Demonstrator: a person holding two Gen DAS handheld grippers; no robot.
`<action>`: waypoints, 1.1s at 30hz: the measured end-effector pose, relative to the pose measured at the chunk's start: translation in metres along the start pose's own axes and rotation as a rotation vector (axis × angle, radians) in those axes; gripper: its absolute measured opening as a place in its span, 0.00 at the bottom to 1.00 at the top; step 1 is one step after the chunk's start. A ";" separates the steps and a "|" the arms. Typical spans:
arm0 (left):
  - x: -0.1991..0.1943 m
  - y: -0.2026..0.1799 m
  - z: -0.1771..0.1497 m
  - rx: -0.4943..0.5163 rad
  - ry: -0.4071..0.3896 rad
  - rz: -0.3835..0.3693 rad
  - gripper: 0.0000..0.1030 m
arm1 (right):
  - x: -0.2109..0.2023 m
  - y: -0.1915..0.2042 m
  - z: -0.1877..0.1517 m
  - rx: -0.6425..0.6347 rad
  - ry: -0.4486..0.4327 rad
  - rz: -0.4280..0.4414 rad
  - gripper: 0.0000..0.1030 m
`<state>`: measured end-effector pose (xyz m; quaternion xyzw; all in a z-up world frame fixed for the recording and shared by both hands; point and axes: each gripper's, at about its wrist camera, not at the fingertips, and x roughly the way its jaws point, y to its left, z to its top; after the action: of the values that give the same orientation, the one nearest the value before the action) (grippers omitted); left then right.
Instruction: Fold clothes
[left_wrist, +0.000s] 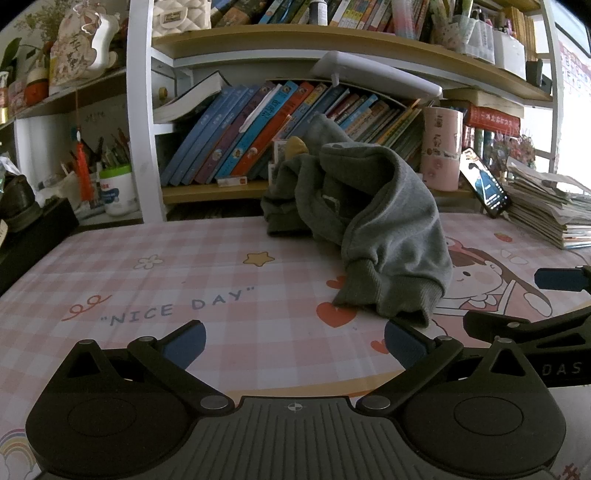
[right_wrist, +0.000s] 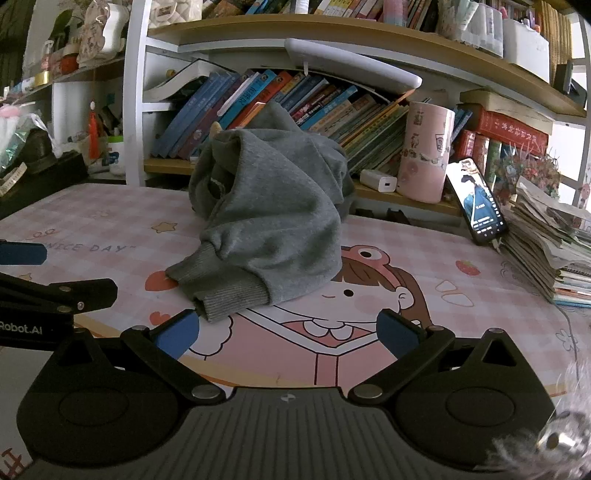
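Left gripper (left_wrist: 293, 345): blue-padded fingers spread wide, nothing between them, low over the tabletop (left_wrist: 155, 288) near its front edge; right gripper (right_wrist: 286, 332): also spread wide and empty, alongside at the same edge. Grey sweatshirt (right_wrist: 273, 206) lies crumpled in a heap, unfolded, around the tabletop's middle towards the back edge by the bookshelf (right_wrist: 332, 107); its long axis runs back-to-front, w/ a ribbed cuff (right_wrist: 225, 291) pointing at the grippers. Cuff sits just ahead of the right gripper's left finger, and ahead-right of the left gripper; right looks nearer, prob. the first to take hold.
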<state>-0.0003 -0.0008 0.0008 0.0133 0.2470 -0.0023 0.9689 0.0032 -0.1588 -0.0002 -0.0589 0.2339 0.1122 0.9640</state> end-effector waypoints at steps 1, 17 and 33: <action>0.000 0.000 0.000 0.000 0.000 0.000 1.00 | 0.000 0.000 0.000 0.000 -0.001 -0.001 1.00; 0.000 -0.001 0.000 0.000 0.001 0.002 1.00 | 0.000 0.000 0.000 -0.004 -0.004 -0.002 1.00; -0.001 -0.002 0.000 0.017 -0.006 -0.004 1.00 | -0.001 -0.003 -0.001 0.020 -0.011 0.003 1.00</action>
<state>-0.0009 -0.0032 0.0014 0.0209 0.2442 -0.0061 0.9695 0.0031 -0.1621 -0.0005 -0.0482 0.2300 0.1115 0.9656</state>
